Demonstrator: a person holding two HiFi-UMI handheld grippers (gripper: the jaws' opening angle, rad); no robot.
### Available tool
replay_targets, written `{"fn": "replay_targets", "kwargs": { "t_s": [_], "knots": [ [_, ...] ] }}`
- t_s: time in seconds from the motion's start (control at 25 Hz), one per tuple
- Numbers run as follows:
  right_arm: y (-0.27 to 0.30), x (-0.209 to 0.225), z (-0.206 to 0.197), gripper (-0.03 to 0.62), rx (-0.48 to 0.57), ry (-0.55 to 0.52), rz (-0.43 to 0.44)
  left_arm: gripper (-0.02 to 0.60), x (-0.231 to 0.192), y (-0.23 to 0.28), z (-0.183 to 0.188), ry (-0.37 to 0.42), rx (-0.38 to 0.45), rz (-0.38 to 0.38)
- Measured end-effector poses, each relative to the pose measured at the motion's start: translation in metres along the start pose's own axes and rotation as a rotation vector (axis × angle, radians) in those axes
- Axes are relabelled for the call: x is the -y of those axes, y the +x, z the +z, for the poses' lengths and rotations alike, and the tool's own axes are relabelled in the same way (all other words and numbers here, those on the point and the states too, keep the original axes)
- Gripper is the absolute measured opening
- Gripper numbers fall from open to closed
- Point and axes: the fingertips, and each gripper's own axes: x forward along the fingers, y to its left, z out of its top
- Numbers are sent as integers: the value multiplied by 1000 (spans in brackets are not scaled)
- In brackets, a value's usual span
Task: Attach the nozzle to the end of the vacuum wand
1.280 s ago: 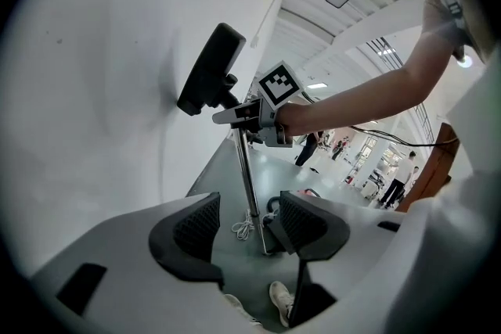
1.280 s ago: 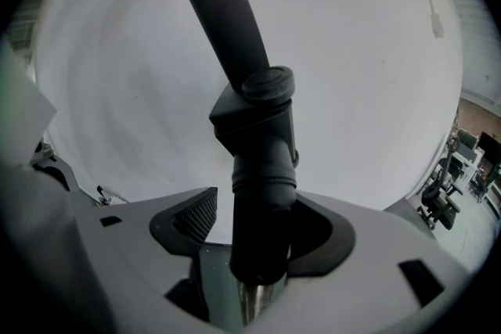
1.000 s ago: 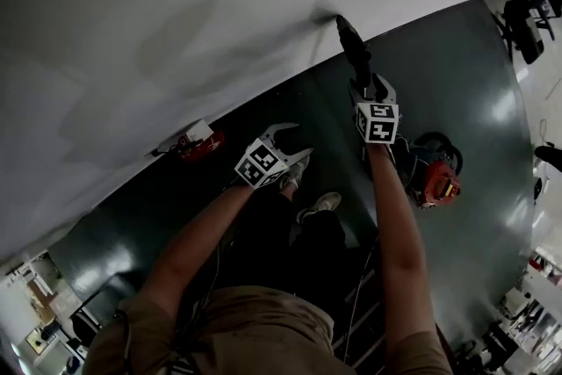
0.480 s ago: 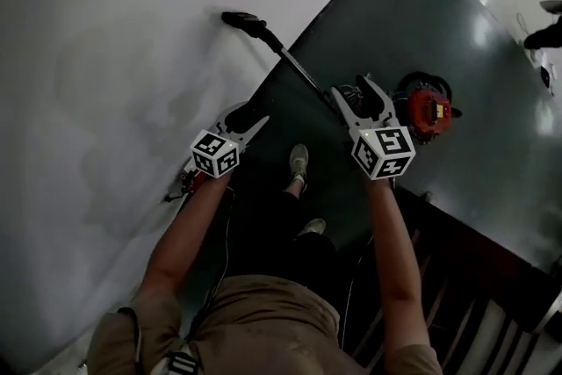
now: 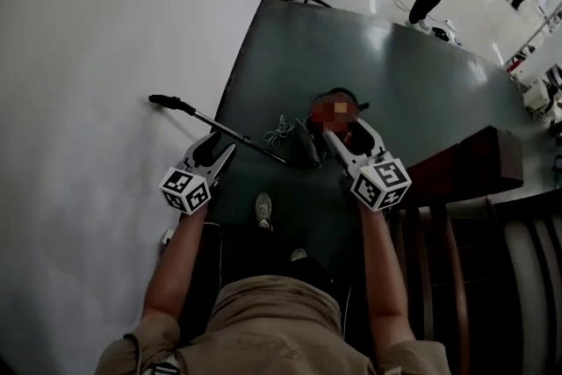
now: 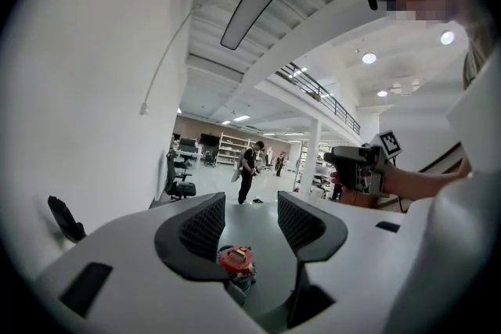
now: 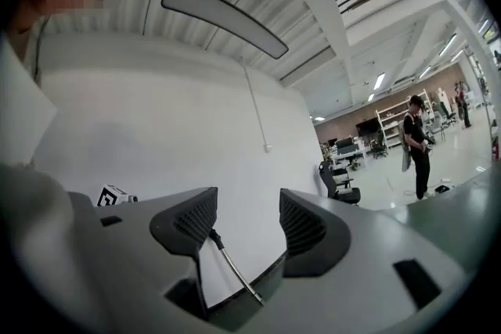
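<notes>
both raised and released: left gripper (image 5: 221, 143), jaws just narrowing on nothing, and right gripper (image 5: 349, 134), jaws apart, empty. beyond them the vacuum wand (image 5: 255, 145) leans from the floor (image 5: 395, 66) edge onto the wall (image 5: 88, 57), with a black nozzle (image 5: 161, 100) seemingly already on its far end. the tube looks stiff, light and slick, so grip the nozzle's neck. only the left gripper view shows the red canister (image 6: 236, 260) unmasked.

The right gripper (image 7: 239, 217) had a matt pale-grey plastic shell, and its pads (image 7: 197, 224) were black and ribbed. Seen between its jaws, the vacuum wand (image 7: 232, 271) was a smooth, shiny metal tube with a matt black end piece (image 5: 169, 103). Ahead of the gripper, the dark floor (image 5: 413, 75) was glossy and mirrored the lights. To its left, the white wall (image 5: 105, 57) looked matt.
</notes>
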Motion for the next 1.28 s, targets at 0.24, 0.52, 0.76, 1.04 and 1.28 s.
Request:
{"fn": "replay_targets", "kwargs": {
  "t_s": [0.24,0.52,0.76,1.04,1.28],
  "knots": [
    [-110,15,45,249,51,-80,-124,215,33,-30,47,49,44,-28],
    [-198,-19,60,235,44,-170,-237,209,39,-50,81,62,94,-130],
    [-212,-66,27,235,-36,-349,-306,209,28,-85,85,-10,109,-223],
    [-206,-118,-34,235,9,-250,-402,164,-18,-150,45,-90,111,-203],
    [-184,-162,-56,235,81,-256,-390,84,-30,-194,21,-37,142,-123]
  ]
}}
